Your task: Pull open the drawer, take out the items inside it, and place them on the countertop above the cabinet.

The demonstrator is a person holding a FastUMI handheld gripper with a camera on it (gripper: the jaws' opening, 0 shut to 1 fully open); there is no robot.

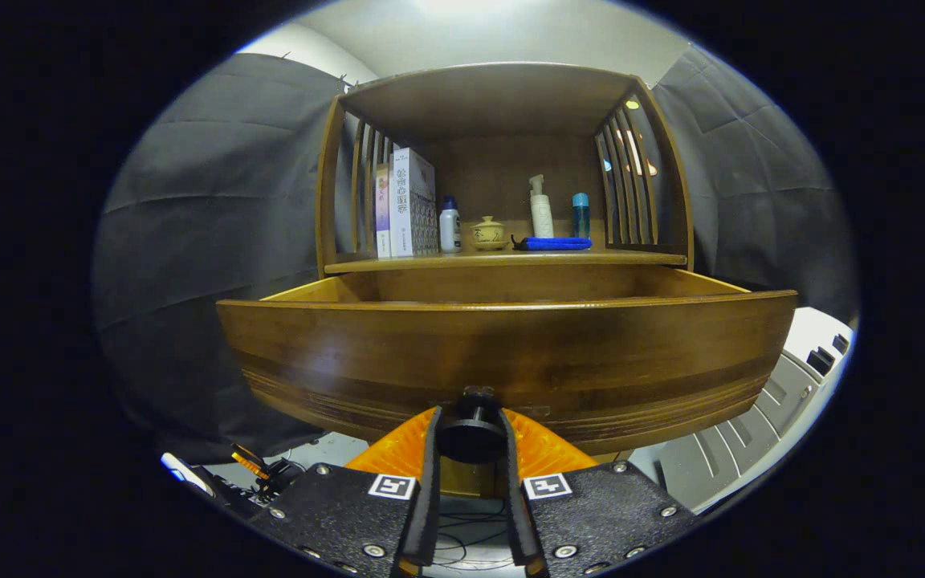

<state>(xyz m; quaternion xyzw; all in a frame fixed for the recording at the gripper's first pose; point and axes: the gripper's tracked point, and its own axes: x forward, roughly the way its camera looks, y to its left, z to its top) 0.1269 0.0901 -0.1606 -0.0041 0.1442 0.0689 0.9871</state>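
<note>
The gripper [470, 437] is closed on the knob [470, 433] of the drawer [511, 353], which is seen pulled out under the shelf [503, 258]. The pull should be kept straight and level, so the knob is not slipped.
</note>
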